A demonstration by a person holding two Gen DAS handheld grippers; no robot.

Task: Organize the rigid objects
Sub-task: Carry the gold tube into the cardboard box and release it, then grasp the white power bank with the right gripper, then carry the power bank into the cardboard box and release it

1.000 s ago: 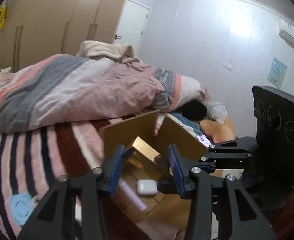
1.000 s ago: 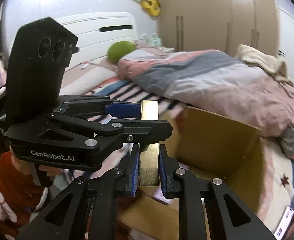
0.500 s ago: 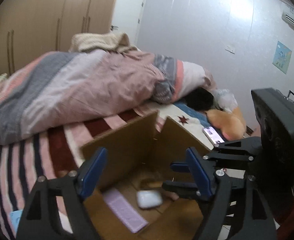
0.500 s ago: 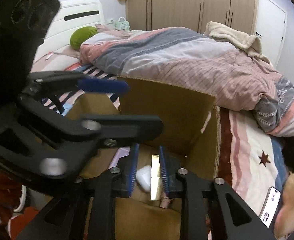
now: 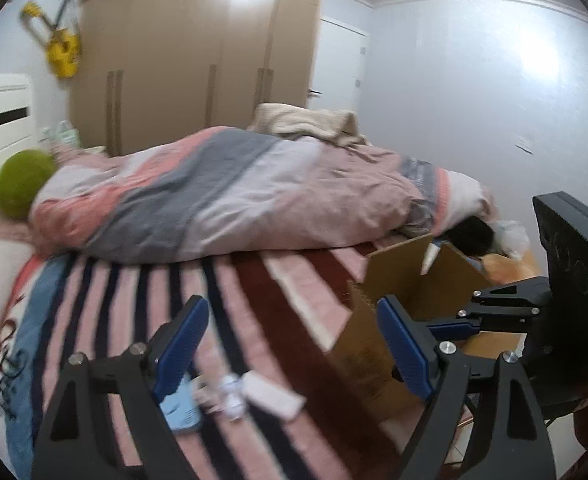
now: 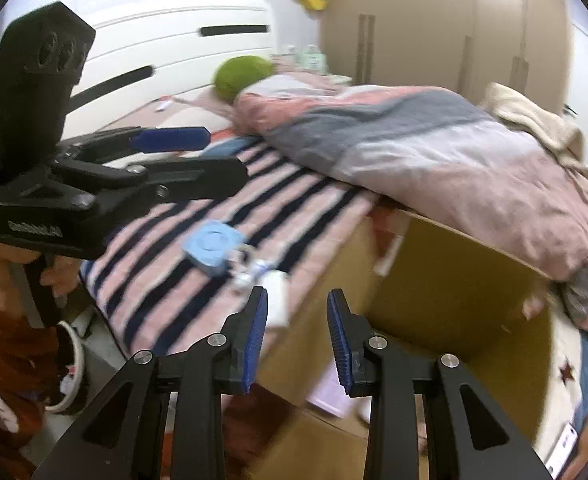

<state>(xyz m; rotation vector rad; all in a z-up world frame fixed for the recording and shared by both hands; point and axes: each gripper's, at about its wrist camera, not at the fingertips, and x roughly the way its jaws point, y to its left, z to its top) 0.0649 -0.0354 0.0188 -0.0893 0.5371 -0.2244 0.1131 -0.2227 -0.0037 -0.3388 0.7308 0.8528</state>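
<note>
An open cardboard box [image 6: 450,280] stands on the striped bed; it also shows in the left wrist view [image 5: 398,276]. A pale purple flat item [image 6: 330,392] lies inside it. My right gripper [image 6: 298,336] is open and empty over the box's near edge. My left gripper [image 5: 290,352] is open and empty above the bed, left of the box; it also shows in the right wrist view [image 6: 190,152]. On the bedspread lie a light blue square object [image 6: 212,246], a small white item [image 6: 276,294] and a clear crumpled piece [image 5: 230,394].
A pink and grey duvet [image 5: 230,192] is heaped across the bed behind the box. A green round cushion [image 5: 22,182] sits by the white headboard [image 6: 182,36]. A wardrobe [image 5: 198,68] stands behind. A phone [image 6: 566,444] lies at the bed's right edge.
The right gripper has let go of the gold box and opened, pulling back from the carton. The left gripper has swung left, away from the carton, toward the loose items on the bedspread.
</note>
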